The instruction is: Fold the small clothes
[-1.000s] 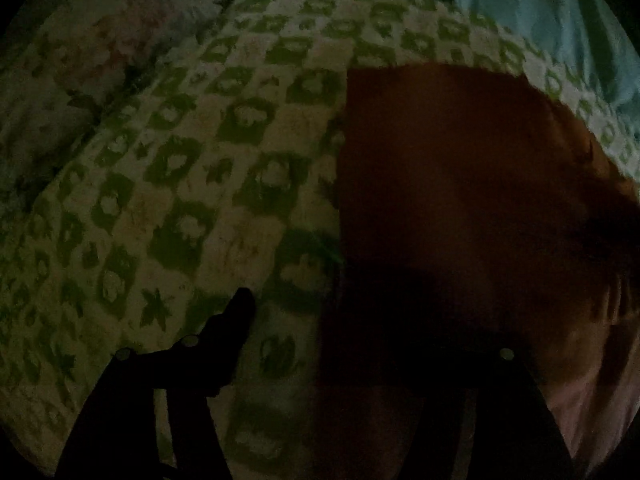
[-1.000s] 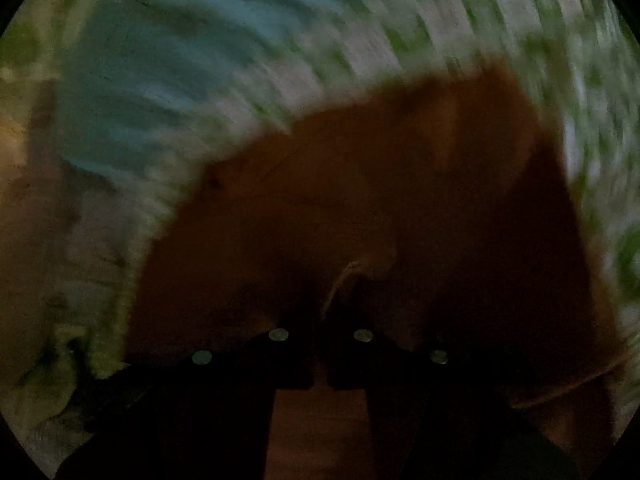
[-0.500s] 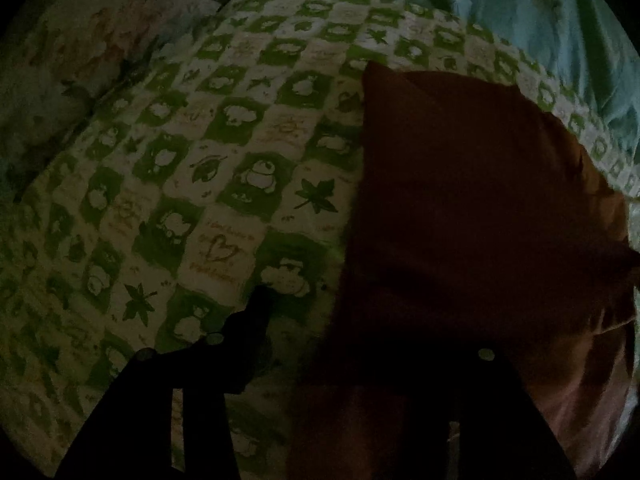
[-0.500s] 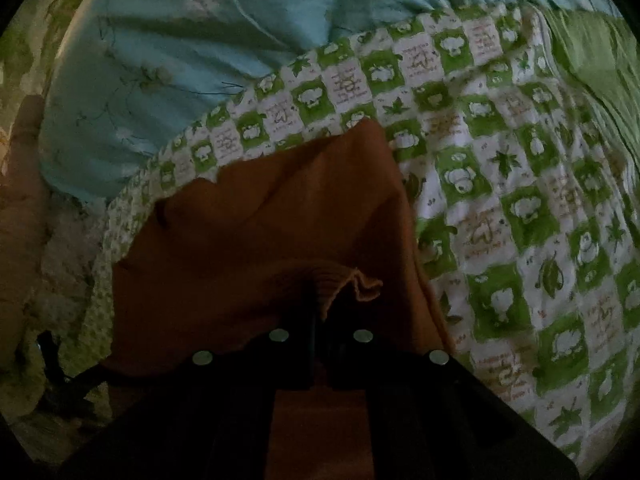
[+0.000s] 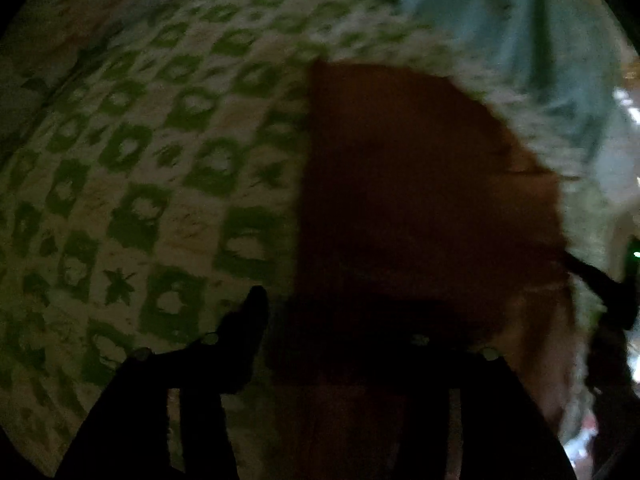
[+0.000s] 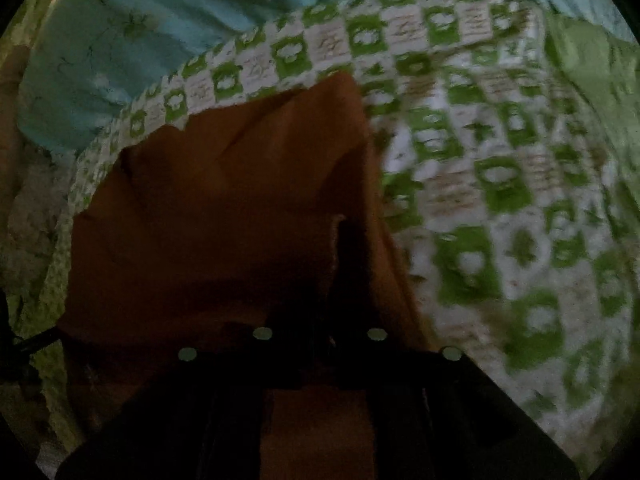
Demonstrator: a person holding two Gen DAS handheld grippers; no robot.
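orange garment (image 6: 224, 216) — on checked sheet (image 6: 500, 184) (print illegible) | both jaws opening

This looks like a bedroom in a home, dimly lit. The whole work surface is soft bedding: a quilt (image 6: 480, 184) printed in green and white checks with small cartoon figures and leaves, a pale blue sheet (image 6: 132, 36) with a faint flower pattern lying along its far edge, and a plain green cloth (image 6: 592, 72) at the right. No hard furniture shows.
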